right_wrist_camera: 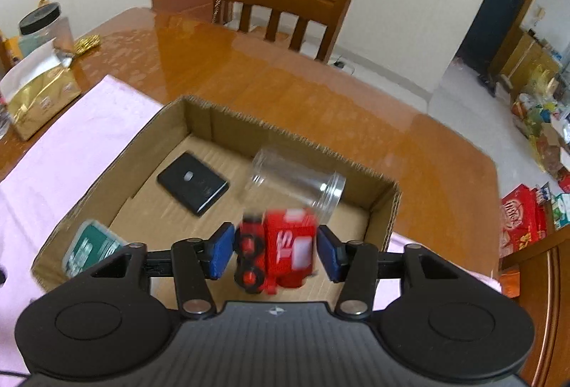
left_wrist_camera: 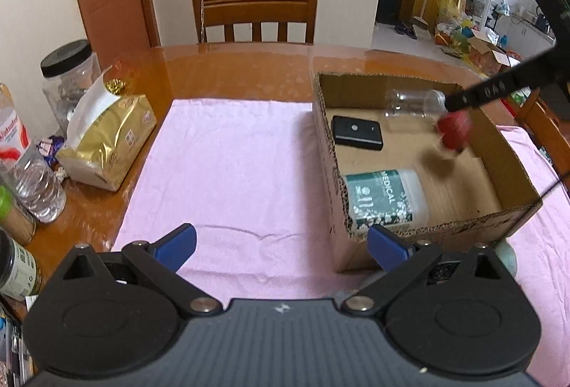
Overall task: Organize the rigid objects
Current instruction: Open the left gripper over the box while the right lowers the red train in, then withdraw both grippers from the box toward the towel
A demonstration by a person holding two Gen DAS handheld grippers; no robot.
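Note:
An open cardboard box (right_wrist_camera: pixel 199 107) stands on a pink cloth (left_wrist_camera: pixel 228 166). Inside lie a flat black device (right_wrist_camera: pixel 192 182), a clear plastic jar (right_wrist_camera: pixel 295 180) on its side and a bottle with a green MEDICAL label (left_wrist_camera: pixel 384 202). My right gripper (right_wrist_camera: pixel 274 244) hovers over the box and is open. A red toy vehicle (right_wrist_camera: pixel 281 246), blurred, sits between its blue pads (right_wrist_camera: pixel 221 251) with a slim gap on each side. In the left wrist view the toy (left_wrist_camera: pixel 454 132) hangs blurred just below the right gripper's finger (left_wrist_camera: pixel 477 95). My left gripper (left_wrist_camera: pixel 281 244) is open and empty above the cloth, its right pad by the box's near corner.
A gold tissue pack (left_wrist_camera: pixel 107 141), a black-lidded jar (left_wrist_camera: pixel 69 73) and a water bottle (left_wrist_camera: pixel 35 184) crowd the table's left edge. A wooden chair (left_wrist_camera: pixel 254 9) stands at the far side of the glossy wooden table (left_wrist_camera: pixel 231 70). A pale round object (left_wrist_camera: pixel 507 253) peeks out near the box's front right.

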